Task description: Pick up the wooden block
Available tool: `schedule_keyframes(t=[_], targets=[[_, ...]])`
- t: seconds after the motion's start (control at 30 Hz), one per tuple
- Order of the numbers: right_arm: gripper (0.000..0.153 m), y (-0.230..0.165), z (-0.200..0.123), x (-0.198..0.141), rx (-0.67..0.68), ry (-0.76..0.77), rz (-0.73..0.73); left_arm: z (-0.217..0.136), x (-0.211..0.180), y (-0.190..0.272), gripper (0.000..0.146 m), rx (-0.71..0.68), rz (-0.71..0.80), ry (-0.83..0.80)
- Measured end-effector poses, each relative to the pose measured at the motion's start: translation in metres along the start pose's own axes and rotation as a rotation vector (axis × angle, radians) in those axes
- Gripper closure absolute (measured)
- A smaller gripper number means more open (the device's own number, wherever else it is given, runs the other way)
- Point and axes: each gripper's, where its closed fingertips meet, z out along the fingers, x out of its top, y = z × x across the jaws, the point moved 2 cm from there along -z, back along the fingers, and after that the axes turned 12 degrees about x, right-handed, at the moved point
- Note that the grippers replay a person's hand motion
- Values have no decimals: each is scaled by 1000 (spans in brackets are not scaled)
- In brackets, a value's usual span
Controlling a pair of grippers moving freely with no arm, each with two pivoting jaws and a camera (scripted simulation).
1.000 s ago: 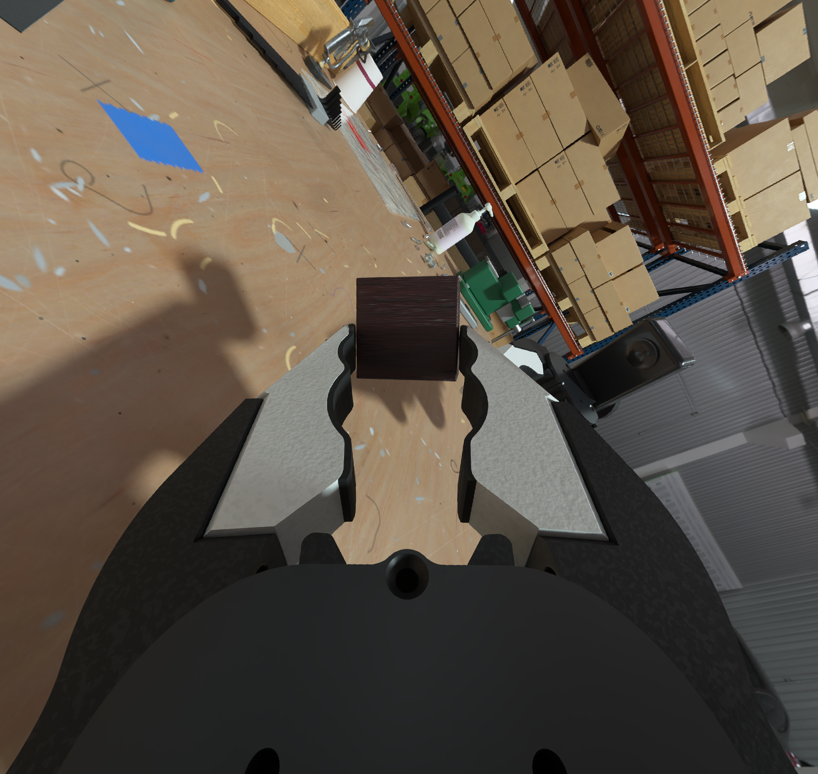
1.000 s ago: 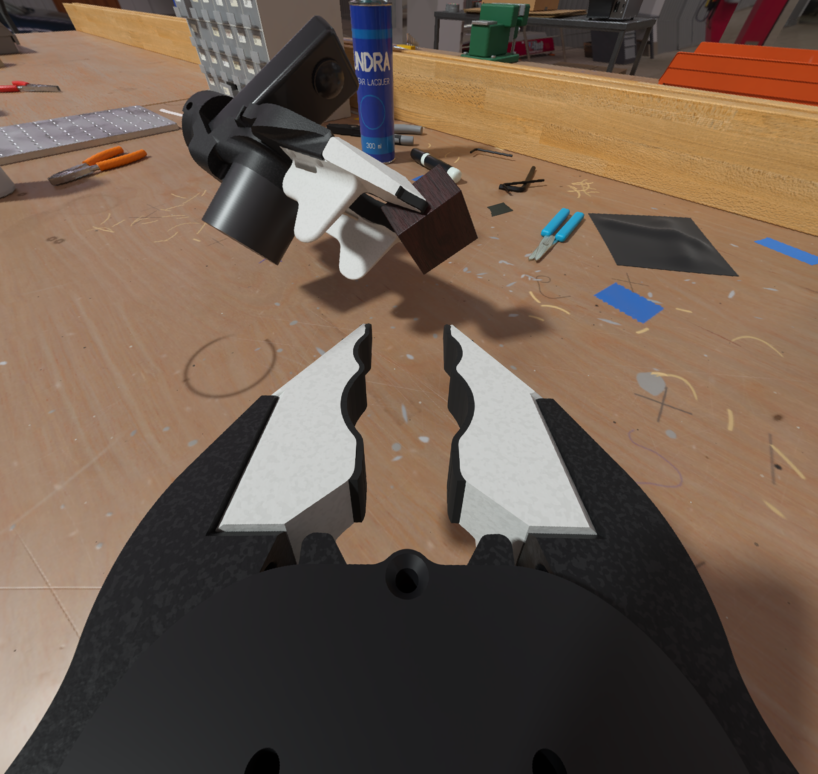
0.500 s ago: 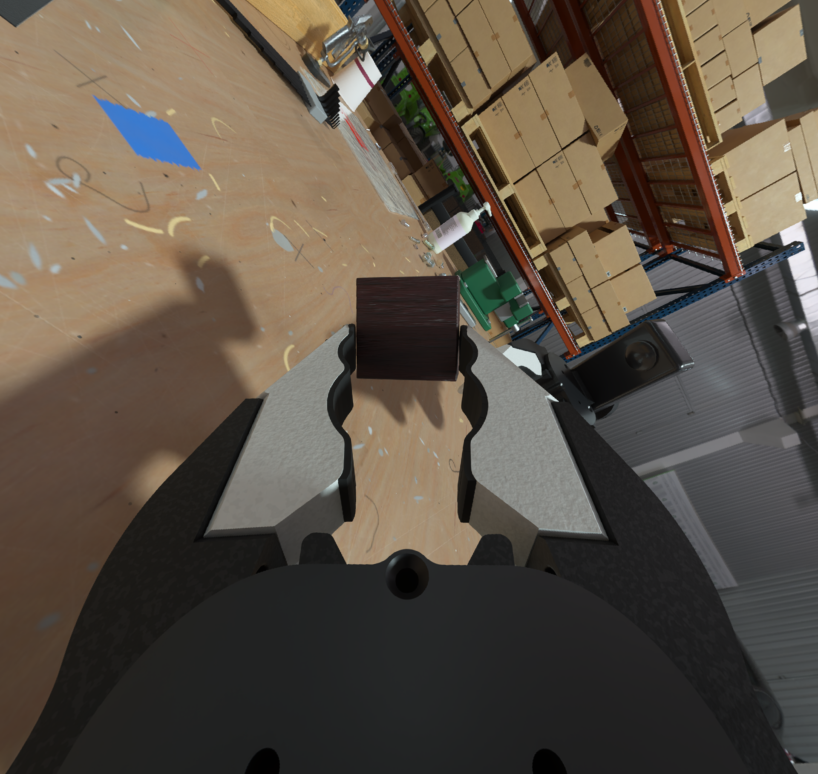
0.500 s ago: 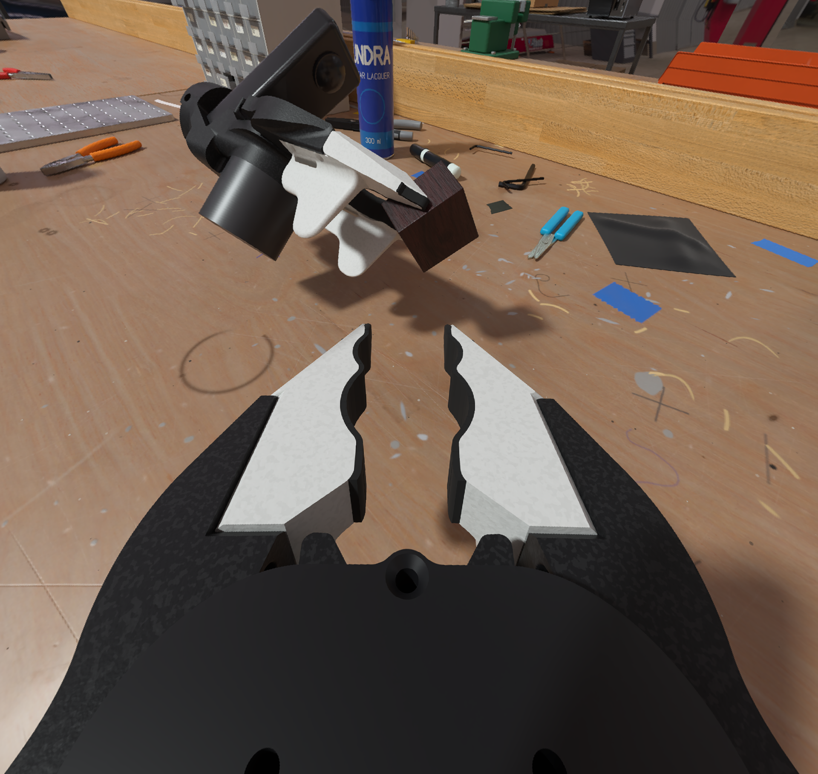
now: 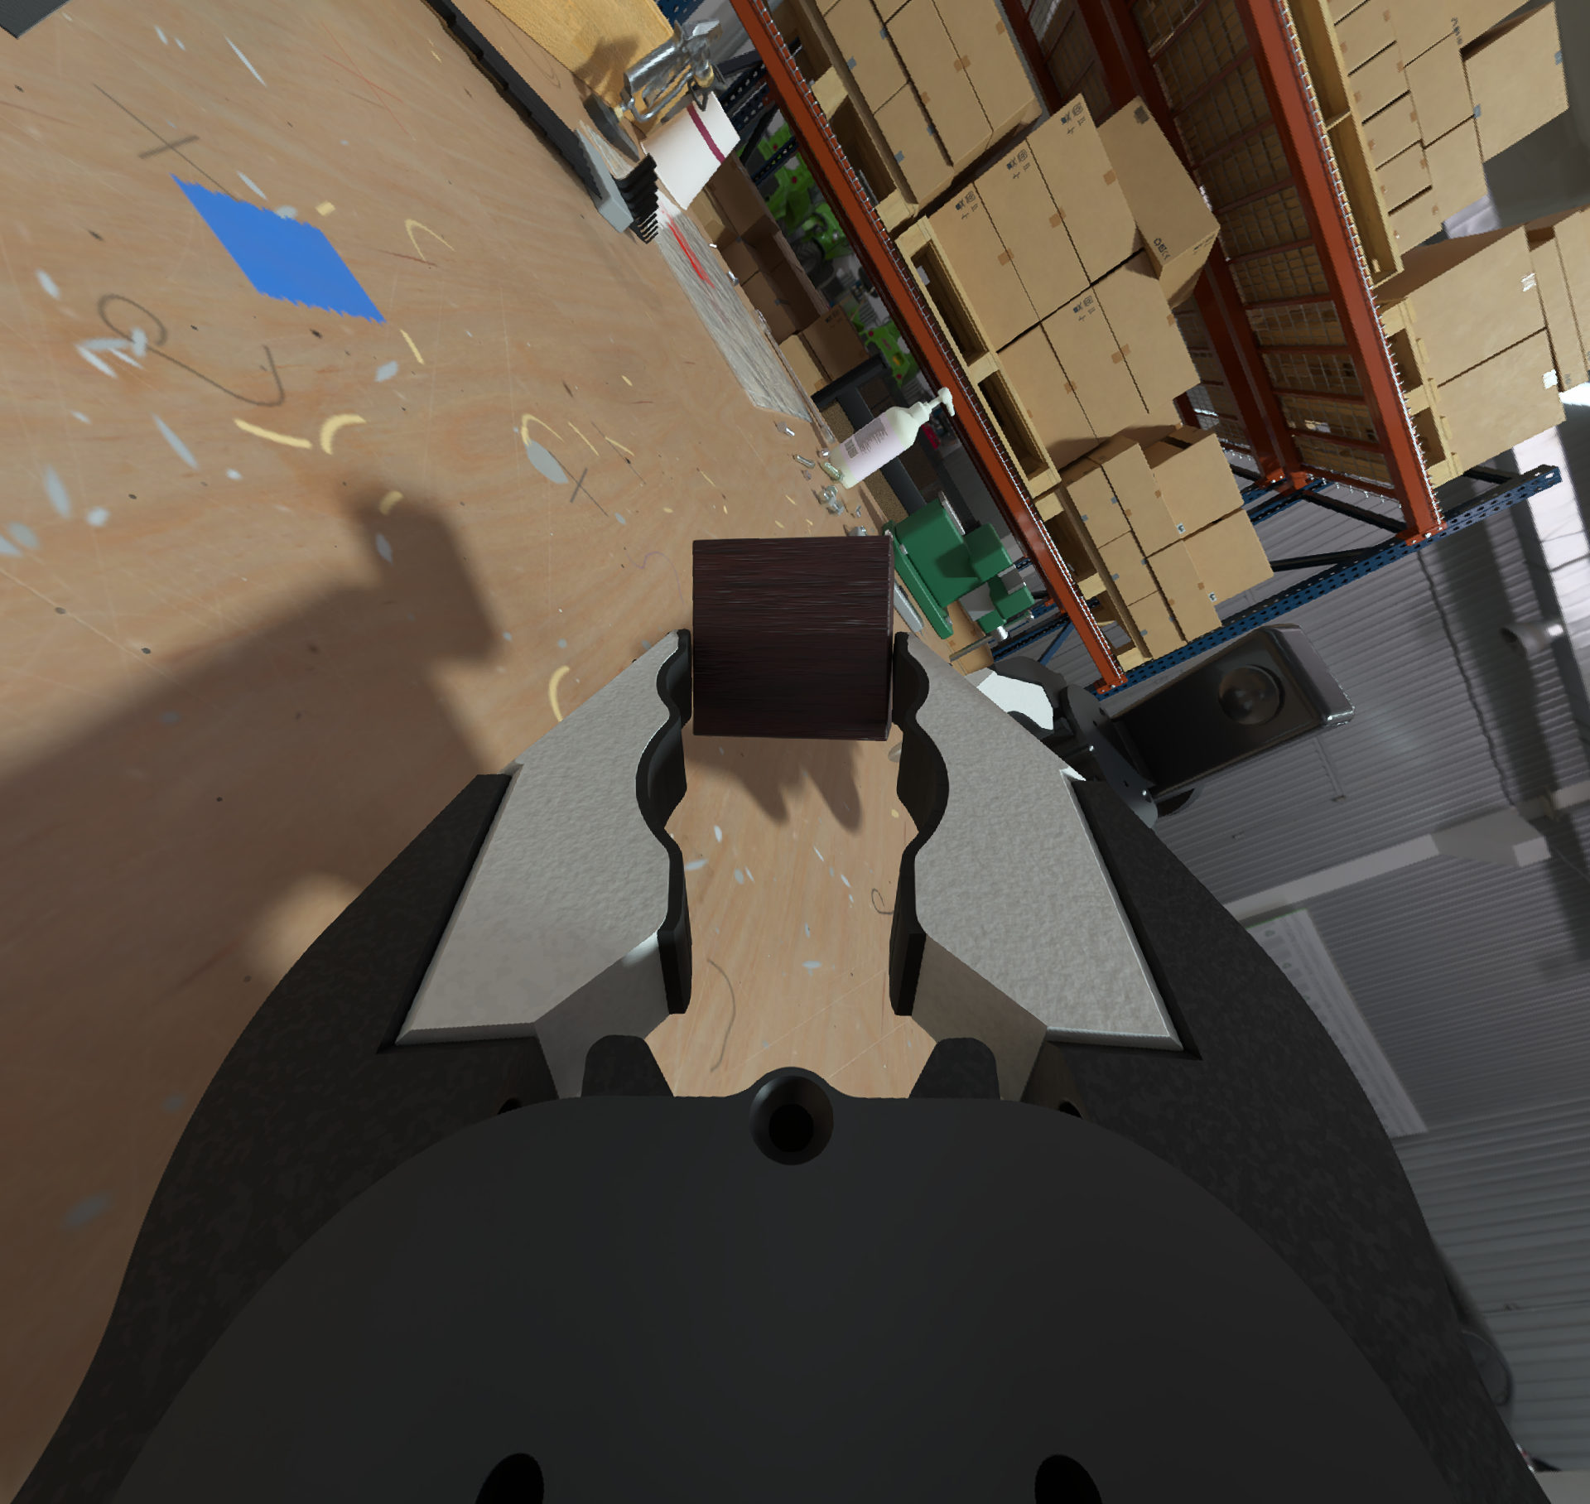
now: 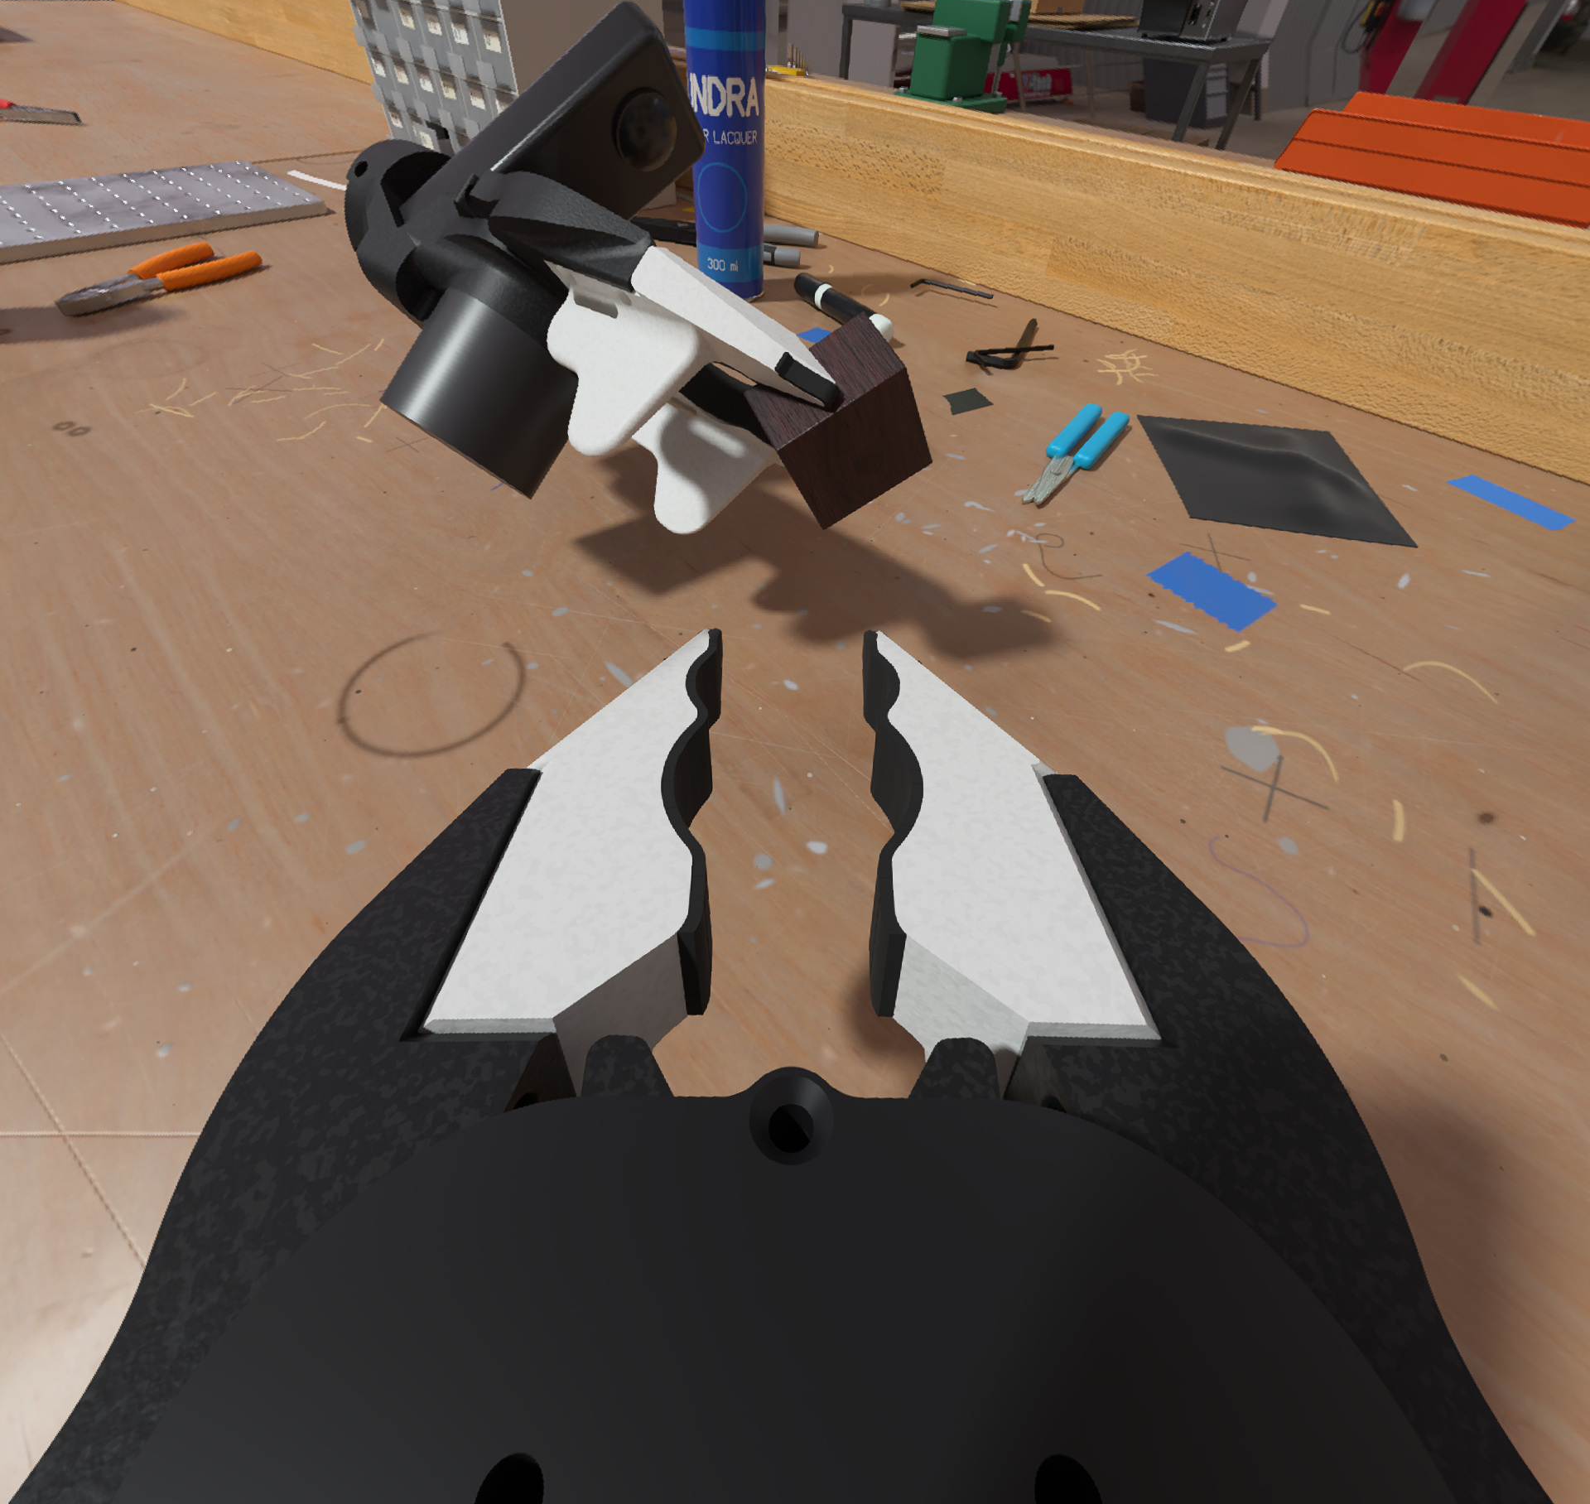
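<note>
The dark wooden block (image 5: 790,637) sits between the fingertips of my left gripper (image 5: 791,662), which is shut on it and holds it clear above the wooden workbench, rolled on its side. The right wrist view shows the same block (image 6: 847,430) in the left gripper (image 6: 688,370), raised above its shadow on the bench. My right gripper (image 6: 791,645) is open and empty, low over the bench, nearer than the block and apart from it.
A blue spray can (image 6: 724,112), a marker (image 6: 839,305), blue-handled pliers (image 6: 1071,452), a black sheet (image 6: 1265,473), orange-handled pliers (image 6: 163,275) and a perforated metal plate (image 6: 146,202) lie on the bench. A wooden beam (image 6: 1118,232) borders the far side. Shelves of cardboard boxes (image 5: 1118,215) stand beyond.
The left gripper with the block has risen slightly and shifted a little. The right gripper has stayed open and nearly still.
</note>
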Motion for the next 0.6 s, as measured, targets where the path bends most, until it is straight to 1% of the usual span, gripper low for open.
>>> schedule_keyframes(t=[0.3,0.37,0.5,0.6], targets=[[120,2,0,3,6,13,-6,-3,-1,6,99,-24,-36,12],[118,1,2,7,33,32,-9,-9,1,13,99,-61,-79,52],[109,-3,8,17,78,88,-30,-25,5,26,99,-153,-204,146],[104,-4,13,23,98,112,-51,-32,1,33,99,-188,-252,172]])
